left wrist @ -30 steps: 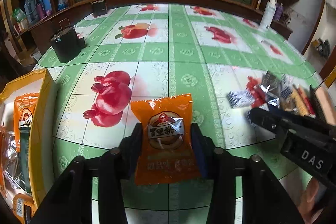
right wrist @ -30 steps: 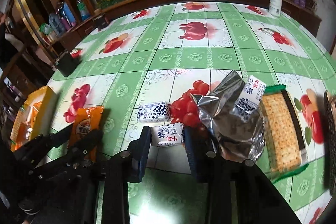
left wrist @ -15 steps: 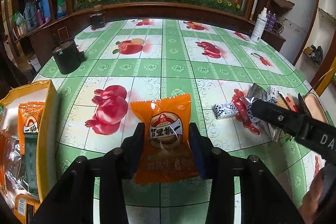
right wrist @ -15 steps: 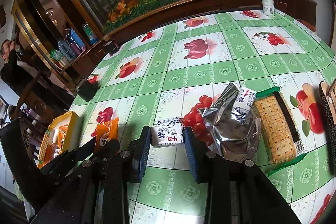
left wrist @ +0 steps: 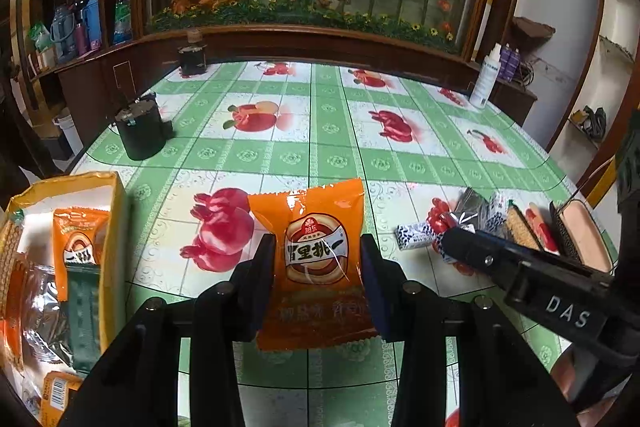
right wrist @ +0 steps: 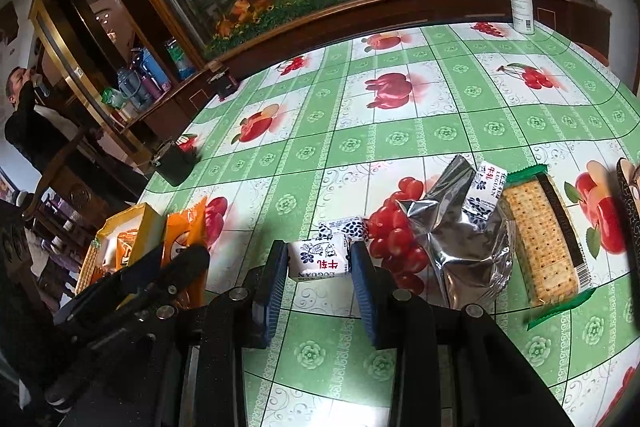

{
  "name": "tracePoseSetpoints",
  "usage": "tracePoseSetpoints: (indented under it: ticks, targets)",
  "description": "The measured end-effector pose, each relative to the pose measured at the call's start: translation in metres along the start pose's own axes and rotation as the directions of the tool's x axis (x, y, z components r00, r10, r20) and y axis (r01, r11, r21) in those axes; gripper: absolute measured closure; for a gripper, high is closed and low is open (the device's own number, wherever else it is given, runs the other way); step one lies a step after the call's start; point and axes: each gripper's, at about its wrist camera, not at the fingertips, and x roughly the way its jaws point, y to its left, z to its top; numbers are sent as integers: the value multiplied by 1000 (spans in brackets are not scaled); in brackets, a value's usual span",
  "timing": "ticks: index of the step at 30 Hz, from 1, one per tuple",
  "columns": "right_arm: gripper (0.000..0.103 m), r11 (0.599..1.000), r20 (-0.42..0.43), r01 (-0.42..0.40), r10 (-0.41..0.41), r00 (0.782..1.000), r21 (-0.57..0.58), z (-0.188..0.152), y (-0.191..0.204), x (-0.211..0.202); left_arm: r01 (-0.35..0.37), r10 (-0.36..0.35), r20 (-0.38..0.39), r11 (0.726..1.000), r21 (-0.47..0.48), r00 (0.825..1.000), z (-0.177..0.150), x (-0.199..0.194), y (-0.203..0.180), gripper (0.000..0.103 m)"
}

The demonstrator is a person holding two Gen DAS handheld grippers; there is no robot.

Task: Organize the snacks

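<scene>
My left gripper (left wrist: 318, 261) is shut on an orange snack packet (left wrist: 316, 259) and holds it above the table; the packet also shows in the right wrist view (right wrist: 186, 231). My right gripper (right wrist: 320, 263) is shut on a small white and blue candy pack (right wrist: 318, 261), lifted off the cloth. A yellow box (left wrist: 114, 219) with several snacks in it stands at the left. A second white and blue pack (right wrist: 346, 227), a silver foil bag (right wrist: 460, 239), a third candy pack (right wrist: 488, 189) and a cracker pack (right wrist: 544, 243) lie at the right.
A green and white fruit-print cloth (left wrist: 312, 151) covers the table. A black pot (left wrist: 140, 133) stands at the far left, a white bottle (left wrist: 486, 77) at the far right. A dark-edged snack pack (left wrist: 580, 239) lies near the right edge. A person (right wrist: 28, 123) stands beyond the table.
Both grippers have risen with their packs. The right gripper has lifted its candy pack off the table and away from the second pack.
</scene>
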Motion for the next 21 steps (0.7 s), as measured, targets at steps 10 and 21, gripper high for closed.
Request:
tracePoseSetpoints:
  ticks: [10,21]
  targets:
    - [68,997,18,-41,43,999,-71,-7,26,-2,2,2,67,998,-55,998,13,-36,29,63]
    - [67,953,-30,-135,132,991,-272,-41,94,3,-56,79,117,981,-188,990,-2,-87,108,63]
